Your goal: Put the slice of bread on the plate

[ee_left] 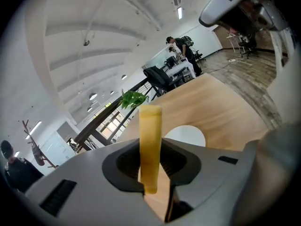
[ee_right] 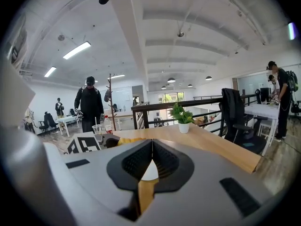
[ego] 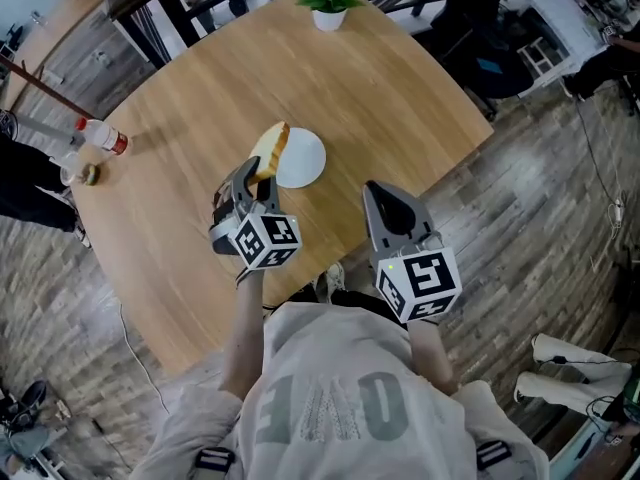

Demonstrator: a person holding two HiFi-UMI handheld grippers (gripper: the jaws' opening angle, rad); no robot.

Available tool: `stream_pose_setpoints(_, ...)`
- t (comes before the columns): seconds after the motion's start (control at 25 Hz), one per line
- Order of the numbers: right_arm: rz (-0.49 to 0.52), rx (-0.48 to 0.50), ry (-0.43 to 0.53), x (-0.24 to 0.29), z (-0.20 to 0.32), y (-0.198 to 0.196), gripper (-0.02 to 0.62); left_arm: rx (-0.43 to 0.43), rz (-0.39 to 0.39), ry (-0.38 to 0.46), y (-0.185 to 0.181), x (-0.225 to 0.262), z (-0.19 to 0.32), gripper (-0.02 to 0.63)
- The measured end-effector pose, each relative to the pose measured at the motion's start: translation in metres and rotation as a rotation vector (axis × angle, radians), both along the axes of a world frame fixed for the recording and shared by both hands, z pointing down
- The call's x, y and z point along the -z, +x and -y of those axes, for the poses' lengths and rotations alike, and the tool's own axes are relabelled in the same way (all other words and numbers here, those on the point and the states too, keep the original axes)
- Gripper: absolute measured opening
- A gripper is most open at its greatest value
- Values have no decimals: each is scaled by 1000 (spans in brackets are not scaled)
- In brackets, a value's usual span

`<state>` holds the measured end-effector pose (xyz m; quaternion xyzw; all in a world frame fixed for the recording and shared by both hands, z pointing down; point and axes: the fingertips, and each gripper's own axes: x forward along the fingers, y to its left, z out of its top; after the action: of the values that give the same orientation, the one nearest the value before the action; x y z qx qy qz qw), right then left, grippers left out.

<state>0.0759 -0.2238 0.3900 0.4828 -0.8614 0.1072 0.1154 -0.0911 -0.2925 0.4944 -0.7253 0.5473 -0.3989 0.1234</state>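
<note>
Here, the left hand-held gripper [ego: 258,174] clamps a slice of bread [ego: 270,150] edge-up at the white plate [ego: 306,158]'s near rim on the wooden surface [ego: 400,108]. The right hand-held gripper [ego: 386,200] is closed and empty. Best to tip the slice flat over the plate's centre before letting go.

The left claw [ego: 252,174] hides bread slice [ego: 272,146] base; bread slice covers plate [ego: 306,158] edge.

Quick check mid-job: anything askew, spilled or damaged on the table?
Nothing is spilled or damaged. Only the slice of bread stands out: the left gripper pinches it upright on edge, not flat, by the left rim of the plate in the head view.
</note>
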Motion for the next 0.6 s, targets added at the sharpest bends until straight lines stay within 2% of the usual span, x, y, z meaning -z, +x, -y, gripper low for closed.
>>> stream_pose_setpoints(0.08,8,-16,-16,-3,-2,2,18,-32,34,-23,6,-12,4,91)
stream_pose_setpoints(0.28,6,-60,-36,-8,0,11,18,-134,223,-55,22,-38,18,91)
stream_pose_setpoints(0.44,24,-111,-59,-11,-4,23,18,-222,261,-84,35,-61,24,91)
stream_pose_setpoints(0.6,19,-151,-80,-16,-6,33,18,-261,321,-26,38,-63,31,91)
